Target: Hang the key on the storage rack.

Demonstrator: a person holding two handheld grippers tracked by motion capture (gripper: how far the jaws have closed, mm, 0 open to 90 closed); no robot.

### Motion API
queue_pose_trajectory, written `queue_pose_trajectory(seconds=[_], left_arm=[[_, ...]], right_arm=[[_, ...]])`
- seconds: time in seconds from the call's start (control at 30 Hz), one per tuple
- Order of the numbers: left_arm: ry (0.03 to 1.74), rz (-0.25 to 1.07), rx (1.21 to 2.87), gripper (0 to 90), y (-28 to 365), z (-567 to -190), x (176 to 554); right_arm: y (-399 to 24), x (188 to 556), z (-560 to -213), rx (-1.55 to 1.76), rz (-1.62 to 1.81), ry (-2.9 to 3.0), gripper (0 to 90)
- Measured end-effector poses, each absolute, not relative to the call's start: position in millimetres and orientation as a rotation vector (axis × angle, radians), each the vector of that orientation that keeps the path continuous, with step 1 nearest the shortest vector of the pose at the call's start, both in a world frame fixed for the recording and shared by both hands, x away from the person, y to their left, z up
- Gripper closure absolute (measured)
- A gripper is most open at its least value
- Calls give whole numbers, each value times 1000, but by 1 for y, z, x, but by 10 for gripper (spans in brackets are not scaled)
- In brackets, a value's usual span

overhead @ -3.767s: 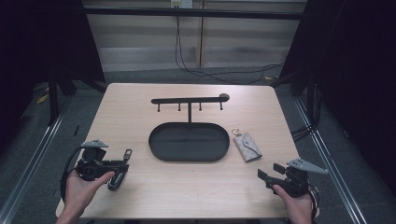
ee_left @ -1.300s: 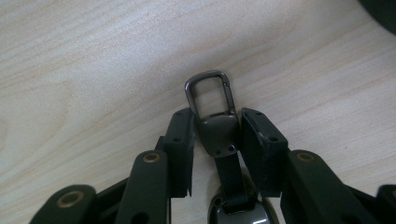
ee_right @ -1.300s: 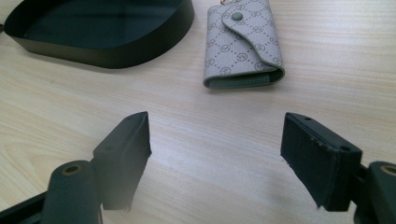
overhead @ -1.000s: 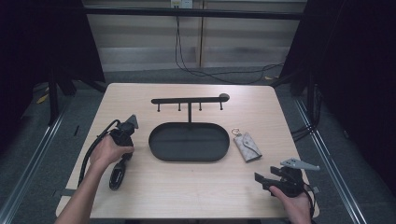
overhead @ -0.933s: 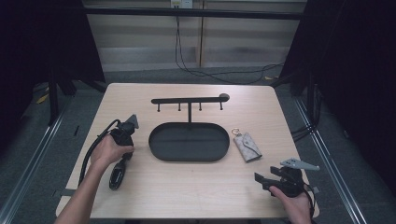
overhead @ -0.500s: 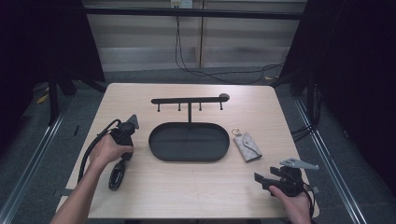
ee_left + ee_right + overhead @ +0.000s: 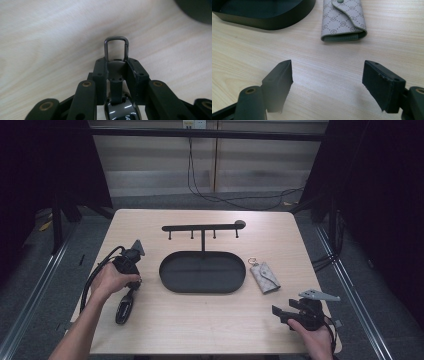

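A black key fob (image 7: 124, 307) lies on the wooden table left of the tray. My left gripper (image 7: 133, 287) is shut on its upper end. In the left gripper view the left gripper (image 7: 117, 65) clamps the neck of the key fob (image 7: 120, 110), and the fob's metal loop (image 7: 116, 40) sticks out past the fingertips over the wood. My right gripper (image 7: 283, 313) rests at the front right, open. The right gripper view shows the right gripper (image 7: 328, 75) with bare table between its pads, and a grey patterned key pouch (image 7: 343, 20) lies beyond them.
A black oval tray (image 7: 202, 291) sits mid-table, its wall (image 7: 269, 22) to the upper left of my right jaws. Behind it stands a black hook rack (image 7: 202, 227). The key pouch (image 7: 265, 277) lies just right of the tray. A cable (image 7: 95, 275) loops behind my left hand.
Since the oldest frame my left hand has moved from the front left up over the key fob and shut on it. In the last second nothing visibly moved. The right hand has shifted only slightly.
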State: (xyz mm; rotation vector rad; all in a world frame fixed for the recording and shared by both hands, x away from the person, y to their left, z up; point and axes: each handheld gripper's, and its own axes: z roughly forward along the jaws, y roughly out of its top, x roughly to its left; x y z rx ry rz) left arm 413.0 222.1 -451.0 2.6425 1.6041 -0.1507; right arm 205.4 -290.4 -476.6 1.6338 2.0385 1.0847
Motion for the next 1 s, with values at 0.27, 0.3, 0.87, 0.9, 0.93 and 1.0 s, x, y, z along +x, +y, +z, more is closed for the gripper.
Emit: queue_pose_trajectory(seconds=[0.27, 0.3, 0.87, 0.9, 0.93, 1.0], left_arm=[[1586, -192, 2610, 709, 226, -443, 408], [1586, -190, 2612, 709, 227, -441, 408], [1594, -191, 2621, 709, 231, -411, 406], [1595, -190, 2612, 709, 230, -410, 405], [1588, -185, 2617, 709, 230, -407, 405], [1583, -180, 2625, 709, 229, -403, 405]], right_arm=[[-291, 205, -477, 1635, 1082, 2034, 242], [-291, 206, -477, 1638, 1080, 2032, 242], [-291, 205, -477, 1646, 1082, 2023, 240], [-291, 206, -477, 1646, 1080, 2022, 241], [-291, 206, -477, 1647, 1082, 2022, 241], [-291, 206, -477, 1647, 1082, 2023, 241]])
